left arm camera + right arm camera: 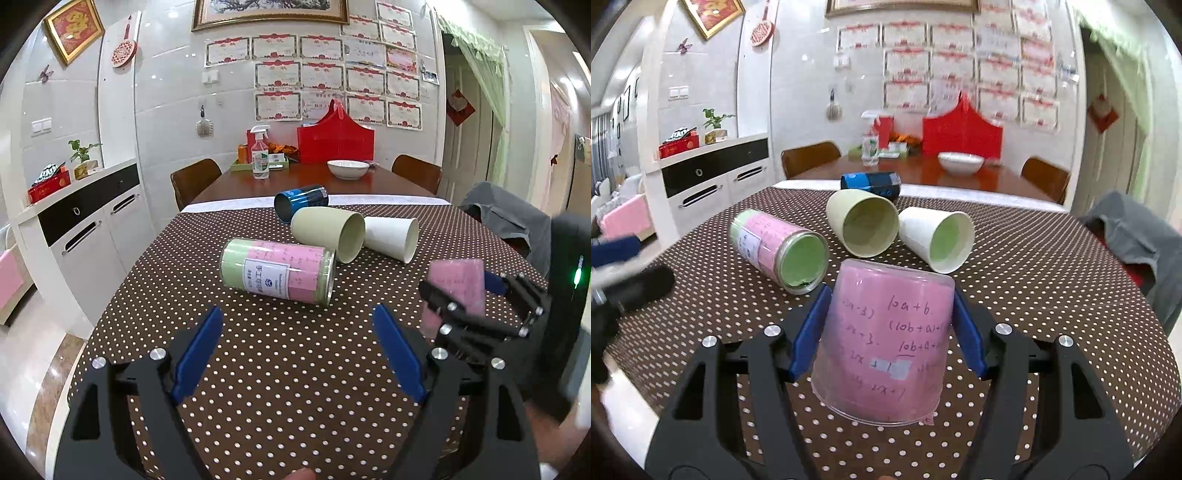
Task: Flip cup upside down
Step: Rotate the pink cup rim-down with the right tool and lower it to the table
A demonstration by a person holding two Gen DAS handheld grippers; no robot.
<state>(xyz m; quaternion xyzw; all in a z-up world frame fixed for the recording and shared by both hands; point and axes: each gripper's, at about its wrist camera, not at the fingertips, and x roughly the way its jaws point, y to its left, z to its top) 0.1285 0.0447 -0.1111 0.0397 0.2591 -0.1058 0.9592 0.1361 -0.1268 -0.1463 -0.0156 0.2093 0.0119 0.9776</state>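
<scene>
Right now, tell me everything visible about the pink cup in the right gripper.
The pink cup looks like clear plastic lined with pink paper bearing handwritten algebra. It is upside down, closed base up and wide rim toward the dotted tablecloth, leaning slightly. The right gripper is shut on it, blue pads pressing both sides. Whether the rim touches the cloth is unclear. It sits nearer the camera than the lying cups.
</scene>
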